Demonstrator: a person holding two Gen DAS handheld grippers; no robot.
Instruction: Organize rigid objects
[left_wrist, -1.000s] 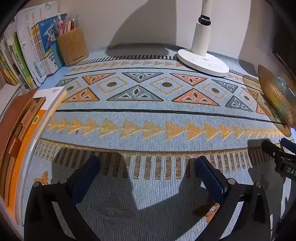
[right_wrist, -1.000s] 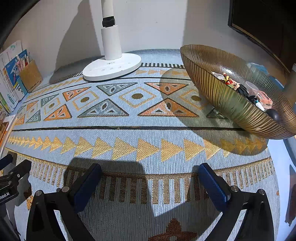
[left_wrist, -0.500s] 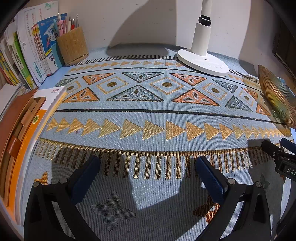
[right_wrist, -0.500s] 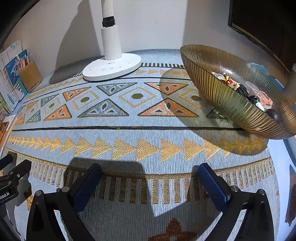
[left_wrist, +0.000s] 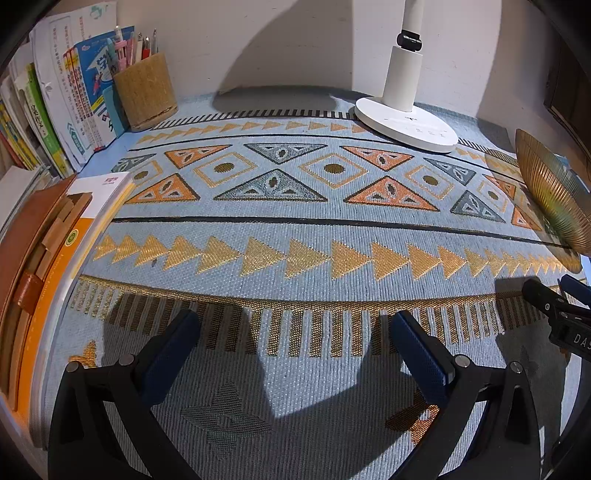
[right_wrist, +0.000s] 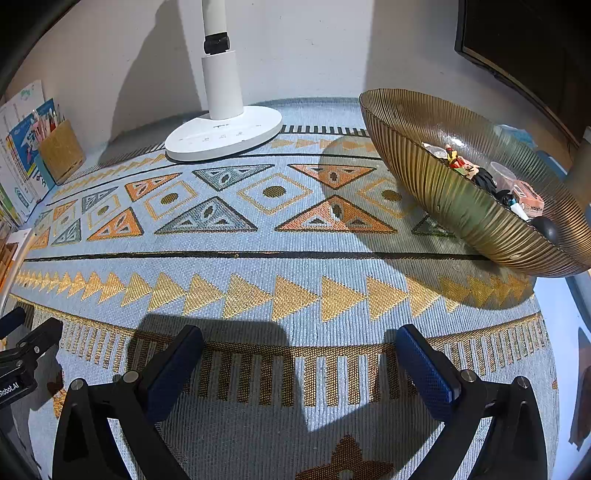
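Both claws hang spread and empty over the near edge of the patterned cloth (right_wrist: 295, 266), the left gripper (left_wrist: 295, 339) beside the right gripper (right_wrist: 299, 350). Further along, at the cloth's right edge, the ribbed gold bowl (right_wrist: 454, 206) holds the small rigid objects (right_wrist: 491, 184), heaped toward its right side; reaching in at a steep angle could, I judge, nudge the rim and tip the shallow bowl or scatter the pieces. At the far left corner a woven pen cup (left_wrist: 146, 96) holds pens, beside upright books (left_wrist: 62, 110).
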